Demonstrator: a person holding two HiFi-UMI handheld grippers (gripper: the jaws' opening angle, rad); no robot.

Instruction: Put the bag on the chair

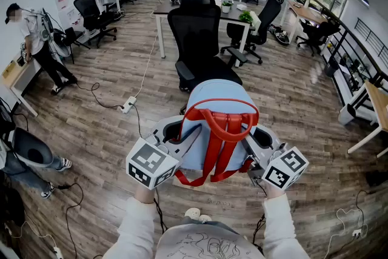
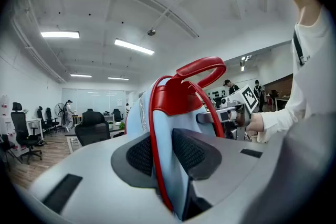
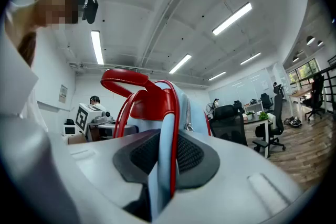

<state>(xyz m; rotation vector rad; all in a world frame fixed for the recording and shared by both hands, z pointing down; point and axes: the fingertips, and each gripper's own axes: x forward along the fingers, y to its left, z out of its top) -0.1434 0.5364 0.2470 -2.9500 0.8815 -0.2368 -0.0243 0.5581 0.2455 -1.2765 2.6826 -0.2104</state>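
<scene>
Wood-plank flooring (image 1: 291,106) runs through an open office with white desks, rolling chairs and ceiling strip lights, and a power strip (image 1: 128,105) lies on the boards with its cable trailing. A person (image 1: 37,39) stands at a desk by the left wall. At the middle, the black mesh chair (image 1: 197,39) faces the camera, its seat low behind the bag (image 1: 215,107). The bag is light blue with a red top handle and red straps (image 1: 225,136), and it hangs upright between the two grippers, in front of the chair. The left gripper (image 1: 182,133) is clamped on the bag's left side; its own view shows the dark ribbed pads pinching blue fabric and a red strap. The right gripper (image 1: 254,141) grips the opposite side the same way, its pads pressed on blue fabric edged in red. The bag covers the front of the seat in the head view, so it seems held just above or short of it, but contact cannot be judged.
</scene>
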